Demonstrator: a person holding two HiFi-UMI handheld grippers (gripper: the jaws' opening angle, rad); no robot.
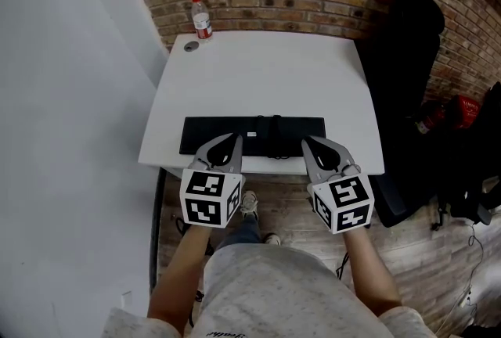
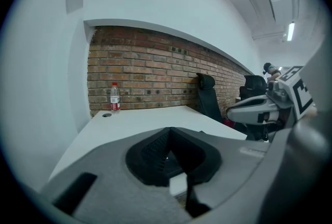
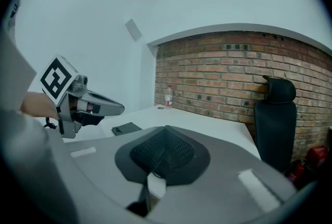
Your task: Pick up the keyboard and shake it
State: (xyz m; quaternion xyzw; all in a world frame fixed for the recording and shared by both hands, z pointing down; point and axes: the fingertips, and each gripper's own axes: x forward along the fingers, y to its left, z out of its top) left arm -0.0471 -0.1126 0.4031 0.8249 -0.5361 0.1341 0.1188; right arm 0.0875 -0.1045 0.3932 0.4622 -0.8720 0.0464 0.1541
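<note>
A black keyboard (image 1: 254, 134) lies flat on the white table (image 1: 266, 70), near its front edge; its left end (image 3: 126, 128) shows in the right gripper view. My left gripper (image 1: 235, 139) points at the keyboard's front edge left of centre, and my right gripper (image 1: 307, 142) does the same right of centre. Both are shut, pads together, with nothing seen between them (image 2: 168, 132) (image 3: 166, 129). Whether the tips touch the keyboard I cannot tell. Each gripper shows in the other's view: the right gripper (image 2: 231, 113), the left gripper (image 3: 122, 109).
A water bottle (image 1: 202, 18) and a small round cap (image 1: 191, 47) stand at the table's far left corner by the brick wall. A black office chair (image 1: 407, 78) stands right of the table, with a red object (image 1: 462, 111) beyond it. A white wall runs along the left.
</note>
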